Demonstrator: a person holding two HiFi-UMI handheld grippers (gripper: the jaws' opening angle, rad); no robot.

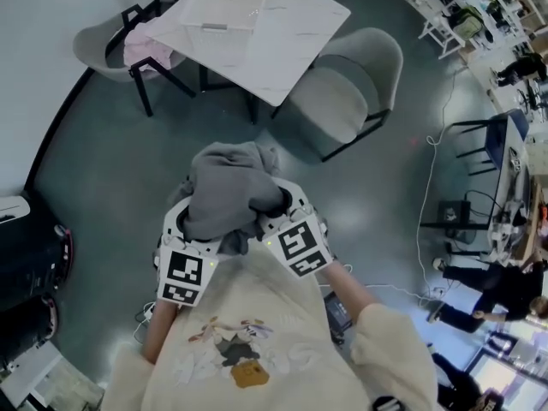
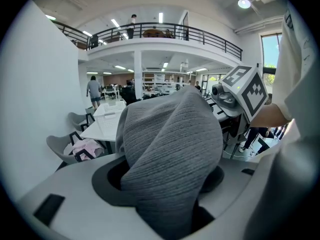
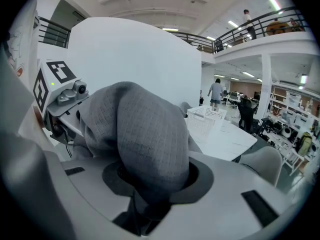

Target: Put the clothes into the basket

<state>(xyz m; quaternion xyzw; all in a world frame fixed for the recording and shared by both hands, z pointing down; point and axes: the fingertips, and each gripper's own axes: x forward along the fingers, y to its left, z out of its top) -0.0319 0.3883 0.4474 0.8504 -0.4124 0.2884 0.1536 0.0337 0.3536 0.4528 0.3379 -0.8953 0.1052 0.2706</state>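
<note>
A grey garment [image 1: 227, 187] is clamped by the left gripper [image 1: 190, 223] and the right gripper [image 1: 287, 211], short of the white table [image 1: 291, 32].

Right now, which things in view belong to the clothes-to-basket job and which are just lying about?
Job: grey garment, carried; white basket on the table; pink cloth on a chair, probably clothing.
Lying about: grey armchair; floor cable; black equipment at left.
</note>
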